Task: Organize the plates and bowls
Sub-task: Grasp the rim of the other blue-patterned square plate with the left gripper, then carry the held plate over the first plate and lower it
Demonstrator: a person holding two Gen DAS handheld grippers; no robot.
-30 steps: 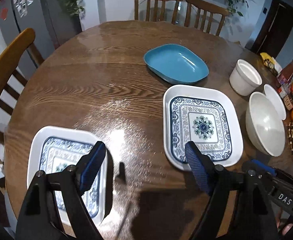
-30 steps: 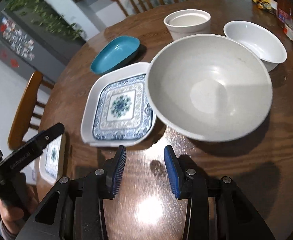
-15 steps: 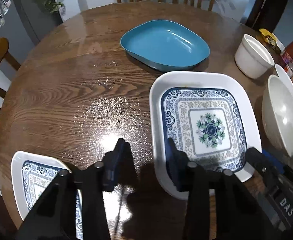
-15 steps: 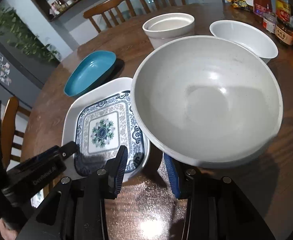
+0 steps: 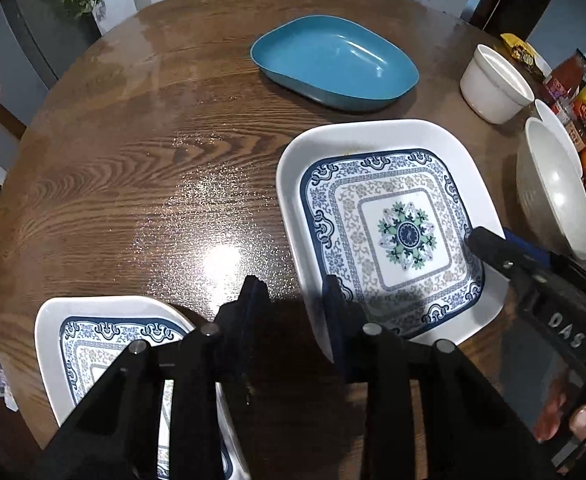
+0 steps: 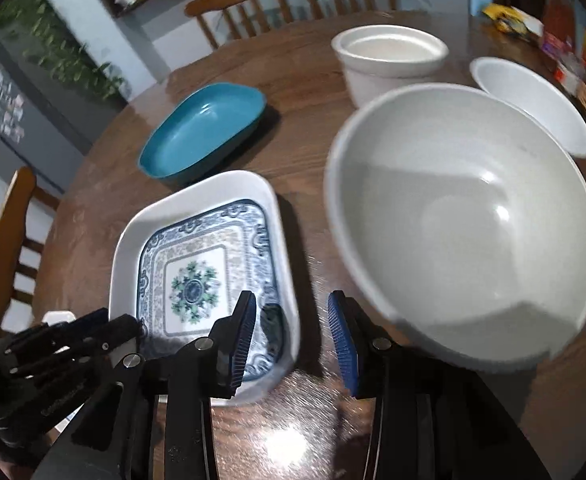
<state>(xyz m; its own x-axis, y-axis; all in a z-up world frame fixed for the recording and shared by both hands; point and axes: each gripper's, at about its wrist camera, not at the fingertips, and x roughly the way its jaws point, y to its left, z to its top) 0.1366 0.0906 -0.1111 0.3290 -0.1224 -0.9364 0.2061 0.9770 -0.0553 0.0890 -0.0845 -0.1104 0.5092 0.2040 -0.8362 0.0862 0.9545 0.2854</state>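
A white square plate with a blue pattern (image 5: 397,236) (image 6: 197,276) lies mid-table. My left gripper (image 5: 293,304) hangs over its near left rim; the jaws are closing, with the rim between them and a gap still showing beside the left finger. In the right wrist view that gripper (image 6: 129,326) shows at the plate's left. My right gripper (image 6: 293,332) (image 5: 493,238) is open astride the plate's near right corner, touching nothing. A second patterned plate (image 5: 93,340) lies at the near left. A large pale bowl (image 6: 465,220) (image 5: 553,188) stands to the right.
A teal dish (image 5: 333,60) (image 6: 205,128) lies beyond the plate. A white pot (image 5: 493,84) (image 6: 389,60) and a small white bowl (image 6: 529,100) stand at the back right, with jars and packets (image 5: 581,92) past them. Chairs ring the round wooden table (image 5: 133,160).
My left gripper narrowed from wide open and moved from the near-left plate to the middle plate's near left rim. My right gripper slid left from the bowl's front to that plate's corner.
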